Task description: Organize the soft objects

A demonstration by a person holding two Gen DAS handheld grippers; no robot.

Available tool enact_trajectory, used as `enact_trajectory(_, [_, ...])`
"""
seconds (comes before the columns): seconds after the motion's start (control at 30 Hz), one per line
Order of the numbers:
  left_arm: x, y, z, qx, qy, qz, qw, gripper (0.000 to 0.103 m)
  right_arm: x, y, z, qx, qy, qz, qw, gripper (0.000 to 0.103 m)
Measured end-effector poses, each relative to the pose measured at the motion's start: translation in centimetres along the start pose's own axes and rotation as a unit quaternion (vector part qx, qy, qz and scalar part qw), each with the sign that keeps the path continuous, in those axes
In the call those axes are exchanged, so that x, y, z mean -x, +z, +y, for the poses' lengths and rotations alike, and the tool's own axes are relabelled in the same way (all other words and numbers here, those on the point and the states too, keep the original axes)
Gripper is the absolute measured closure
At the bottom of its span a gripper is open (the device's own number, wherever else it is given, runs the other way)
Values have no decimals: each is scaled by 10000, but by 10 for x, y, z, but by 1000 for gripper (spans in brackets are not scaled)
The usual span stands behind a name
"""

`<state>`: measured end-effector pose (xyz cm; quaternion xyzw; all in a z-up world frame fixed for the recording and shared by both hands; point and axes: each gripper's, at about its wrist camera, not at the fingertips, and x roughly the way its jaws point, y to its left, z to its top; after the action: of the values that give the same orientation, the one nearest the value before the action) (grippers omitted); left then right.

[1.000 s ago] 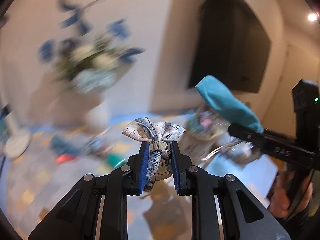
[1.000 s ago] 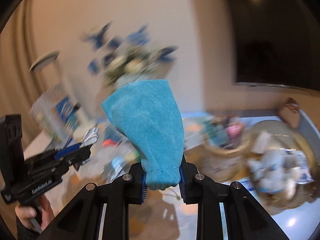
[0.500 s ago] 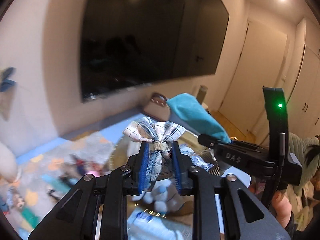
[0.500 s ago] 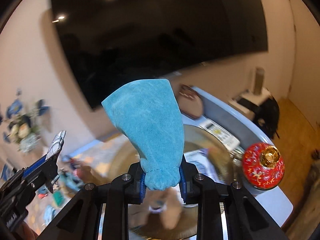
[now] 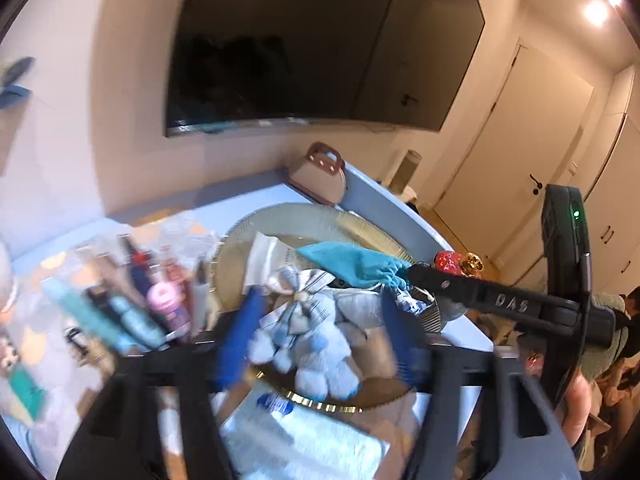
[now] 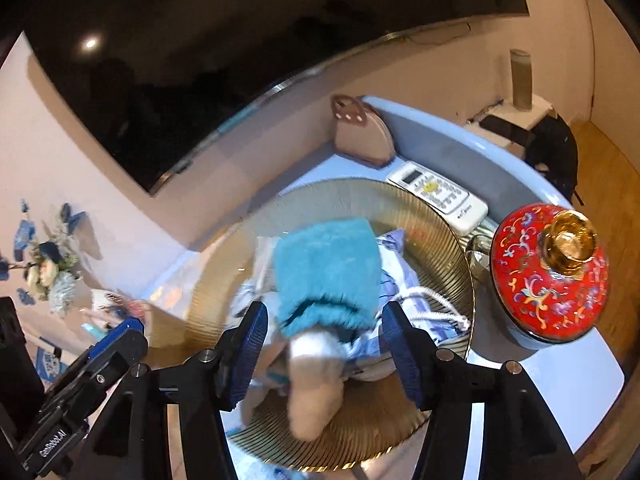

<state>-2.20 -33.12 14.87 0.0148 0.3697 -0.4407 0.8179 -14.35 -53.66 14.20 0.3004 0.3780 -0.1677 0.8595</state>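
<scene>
My left gripper [image 5: 320, 340] hangs over a round gold tray [image 5: 320, 220] with its jaws opening wide. The plaid bow [image 5: 304, 304] lies free between them on a pile of soft things, beside a pale blue plush [image 5: 320, 364]. My right gripper [image 6: 324, 352] is also opening above the same gold tray [image 6: 440, 232]. The teal pouch [image 6: 328, 272] sits loose between its blue pads [image 6: 248, 348], which do not touch it, and rests on the pile over a beige plush [image 6: 316, 388]. Seen from the left wrist, the teal pouch [image 5: 352, 264] lies at the right gripper's tip.
A red lidded jar [image 6: 548, 272], a white remote [image 6: 440, 196] and a small handbag [image 6: 360, 132] stand around the tray's far and right side. Bottles and tubes [image 5: 160, 304] crowd its left. A blue-and-white packet [image 5: 304, 436] lies in front. A person's hand [image 5: 580, 404] is at right.
Both grippers swung away from the flowers to over the gold tray and tipped down. Both jaws opened, letting go of the plaid bow and the teal pouch, which now lie on the pile.
</scene>
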Motion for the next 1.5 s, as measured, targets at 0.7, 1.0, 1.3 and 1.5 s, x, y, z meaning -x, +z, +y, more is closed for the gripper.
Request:
enact_trajectory(0.7, [259,-150,197,2050,2381,-1185,9419,1,50,-101,202,1908,1007,-200,9762,10])
enact_trajectory(1.0, [233,-182,248,2258,2084,-508,9503,1,-33,-174,290,2883,944,832,9492,10])
enact_trajectory(1.3, [152,-173,252,1694,2235,209,9597,1,-102,-181,306,2931,703,1321,9443,10])
enact_trajectory(1.5, [132,-176,248,1321,2671,-118,9545,1,-137,-172,333,3121,696,1116,9409,10])
